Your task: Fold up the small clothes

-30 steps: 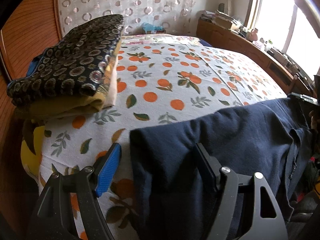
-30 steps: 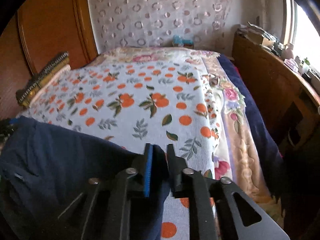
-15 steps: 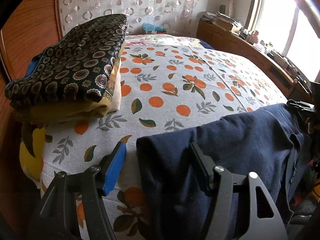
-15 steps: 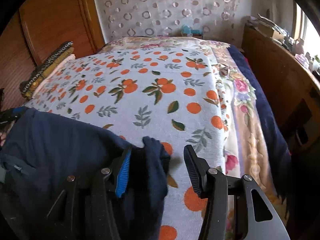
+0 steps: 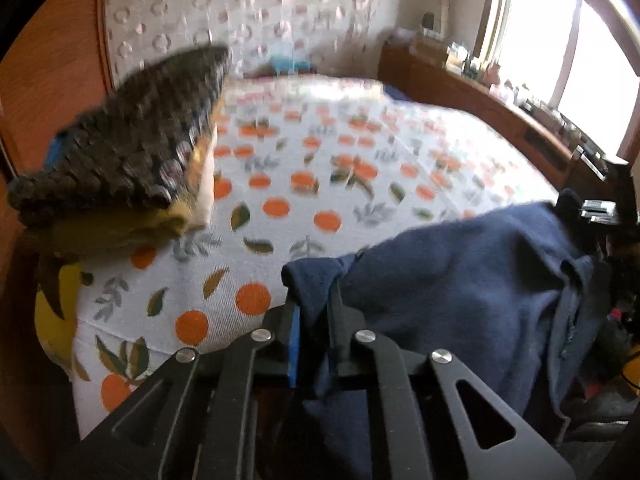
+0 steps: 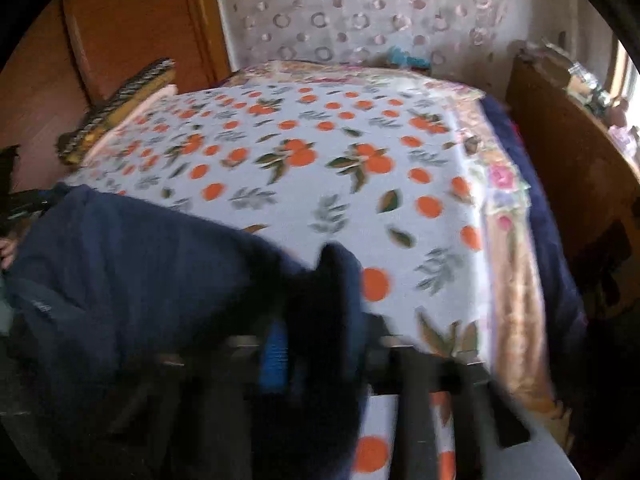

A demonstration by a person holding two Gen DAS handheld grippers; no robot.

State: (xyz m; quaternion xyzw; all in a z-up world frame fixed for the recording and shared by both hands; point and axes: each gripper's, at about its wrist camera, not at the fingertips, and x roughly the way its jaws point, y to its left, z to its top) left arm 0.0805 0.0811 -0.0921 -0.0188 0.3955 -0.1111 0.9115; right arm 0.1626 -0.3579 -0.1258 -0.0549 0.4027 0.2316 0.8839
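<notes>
A navy blue garment (image 5: 460,292) lies over the near edge of the bed. My left gripper (image 5: 316,312) is shut on its left corner, the cloth pinched between the blue pad and the black finger. In the right wrist view the same navy garment (image 6: 132,264) spreads to the left. My right gripper (image 6: 320,344) is blurred by motion; its fingers stand close together with a fold of the navy cloth between them.
The bed has a white sheet with orange fruit print (image 5: 320,168). A stack of folded clothes with a dark patterned top (image 5: 120,160) sits at the left, by the wooden headboard (image 5: 52,80). A wooden cabinet (image 6: 568,168) flanks the bed's right side.
Both grippers were open half a second ago. Both have closed on corners of the navy garment. The views are blurred by motion.
</notes>
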